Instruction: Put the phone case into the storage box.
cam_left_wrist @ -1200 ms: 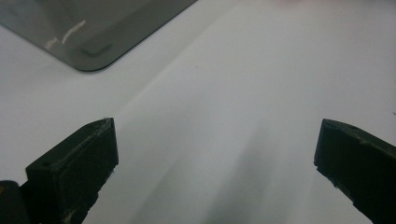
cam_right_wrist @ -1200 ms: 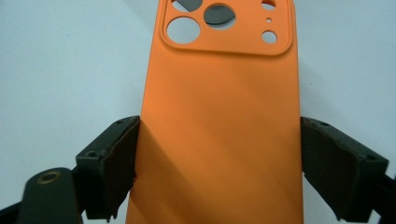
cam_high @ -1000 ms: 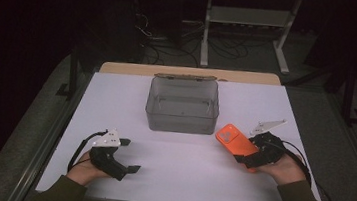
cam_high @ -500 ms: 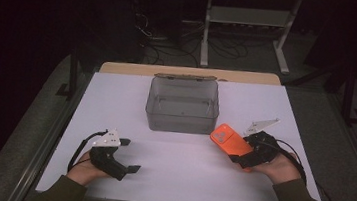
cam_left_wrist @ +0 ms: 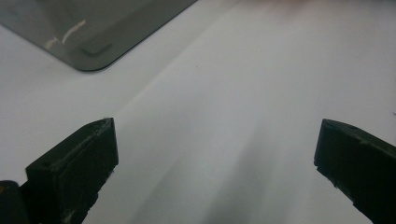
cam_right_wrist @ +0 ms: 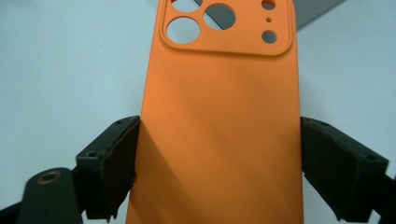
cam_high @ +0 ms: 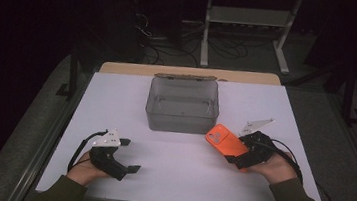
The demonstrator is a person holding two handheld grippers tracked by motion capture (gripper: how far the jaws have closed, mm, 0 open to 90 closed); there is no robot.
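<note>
So from up high, the right gripper has the orange phone case clamped, held just right of the clear bin. Left gripper sits on the white table, jaws spread, nothing in them. Right gripper view: jaws pinch the case's long edges. Left gripper view: bin's corner ahead.

At a white table, the right gripper clamps an orange phone case near a grey plastic bin; the left gripper rests open.
</note>
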